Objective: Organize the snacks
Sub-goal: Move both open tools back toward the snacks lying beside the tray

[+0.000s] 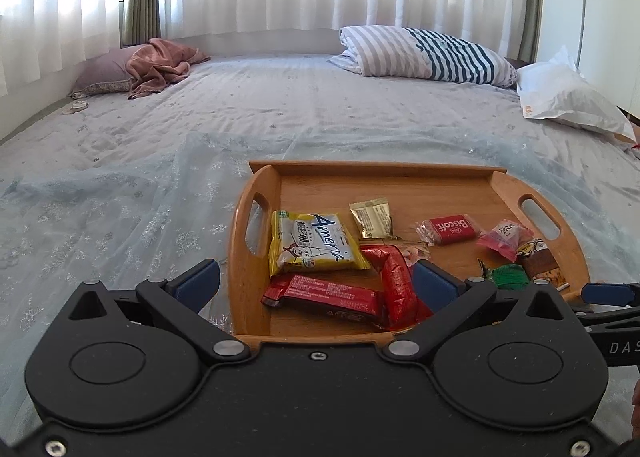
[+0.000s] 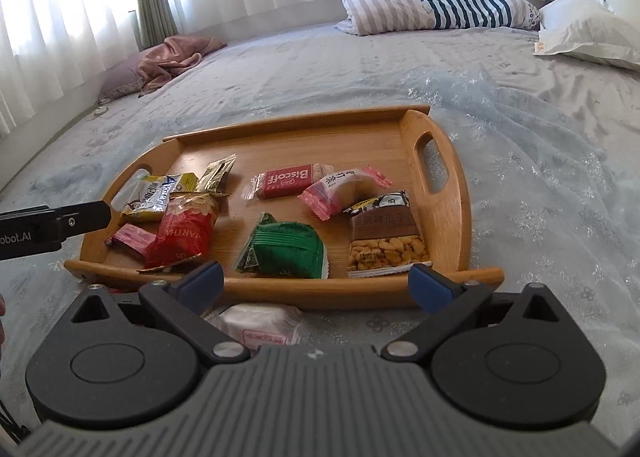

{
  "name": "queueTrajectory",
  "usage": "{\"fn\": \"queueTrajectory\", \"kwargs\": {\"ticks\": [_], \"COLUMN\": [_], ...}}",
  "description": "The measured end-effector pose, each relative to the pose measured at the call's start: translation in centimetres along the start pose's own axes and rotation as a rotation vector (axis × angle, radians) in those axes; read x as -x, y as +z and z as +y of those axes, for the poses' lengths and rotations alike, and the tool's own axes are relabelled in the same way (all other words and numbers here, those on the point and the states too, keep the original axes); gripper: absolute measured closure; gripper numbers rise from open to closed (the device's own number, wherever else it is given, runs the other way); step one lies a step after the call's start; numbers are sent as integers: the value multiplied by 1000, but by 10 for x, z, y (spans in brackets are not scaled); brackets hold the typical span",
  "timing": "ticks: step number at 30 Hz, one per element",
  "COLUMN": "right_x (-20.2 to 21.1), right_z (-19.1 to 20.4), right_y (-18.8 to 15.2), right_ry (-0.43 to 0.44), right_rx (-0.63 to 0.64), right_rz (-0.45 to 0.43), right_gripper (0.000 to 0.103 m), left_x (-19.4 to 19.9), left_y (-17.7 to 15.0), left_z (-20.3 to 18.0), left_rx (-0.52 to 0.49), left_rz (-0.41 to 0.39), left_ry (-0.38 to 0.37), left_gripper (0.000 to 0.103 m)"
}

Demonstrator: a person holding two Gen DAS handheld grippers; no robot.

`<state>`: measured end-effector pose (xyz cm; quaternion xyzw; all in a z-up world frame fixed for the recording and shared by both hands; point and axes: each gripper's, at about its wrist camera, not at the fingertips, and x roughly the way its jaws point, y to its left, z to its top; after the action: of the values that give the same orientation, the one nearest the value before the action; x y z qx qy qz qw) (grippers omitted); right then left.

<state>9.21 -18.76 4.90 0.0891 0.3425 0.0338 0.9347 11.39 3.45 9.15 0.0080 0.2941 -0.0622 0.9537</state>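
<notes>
1. Tray (image 2: 442,161) first: it sits on soft bedding (image 2: 540,177), so a push on its rim could tip it or slide it, in my judgement.
2. Peanut packet (image 2: 384,241) and green packet (image 2: 284,249) lie inside near the front rim; a careless reach could knock them out.
3. White packet (image 2: 260,327) lies outside the tray, just under the right gripper (image 2: 316,281), easily overlooked.
4. Both the right and the left gripper (image 1: 316,281) have fingers wide apart, holding nothing.
</notes>
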Motion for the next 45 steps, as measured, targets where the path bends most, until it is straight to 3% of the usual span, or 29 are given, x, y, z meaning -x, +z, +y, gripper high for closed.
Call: {"fn": "queueTrajectory", "kwargs": {"ticks": [9, 15, 23, 31, 41, 43, 45], "right_x": [9, 7, -12, -5, 3, 4, 6], "right_z": [14, 29, 59, 55, 44, 44, 45], "right_y": [-19, -31, -45, -51, -52, -53, -54], "right_ry": [17, 34, 19, -2, -4, -4, -6], "right_rx": [45, 95, 207, 210, 200, 214, 227], "right_rz": [39, 62, 62, 9, 9, 7, 8], "right_gripper": [0, 0, 1, 25, 31, 31, 33], "left_x": [18, 16, 5, -1, -17, -19, -18], "left_y": [-13, -32, -57, -69, -70, -69, -69], "left_z": [-3, 11, 8, 2, -14, -15, -16], "left_rx": [-4, 98, 54, 41, -25, -30, -30], "left_rz": [11, 84, 147, 174, 154, 140, 130], "left_ry": [-2, -36, 8, -12, 42, 41, 12], "left_gripper": [1, 1, 1, 0, 1, 7, 24]}}
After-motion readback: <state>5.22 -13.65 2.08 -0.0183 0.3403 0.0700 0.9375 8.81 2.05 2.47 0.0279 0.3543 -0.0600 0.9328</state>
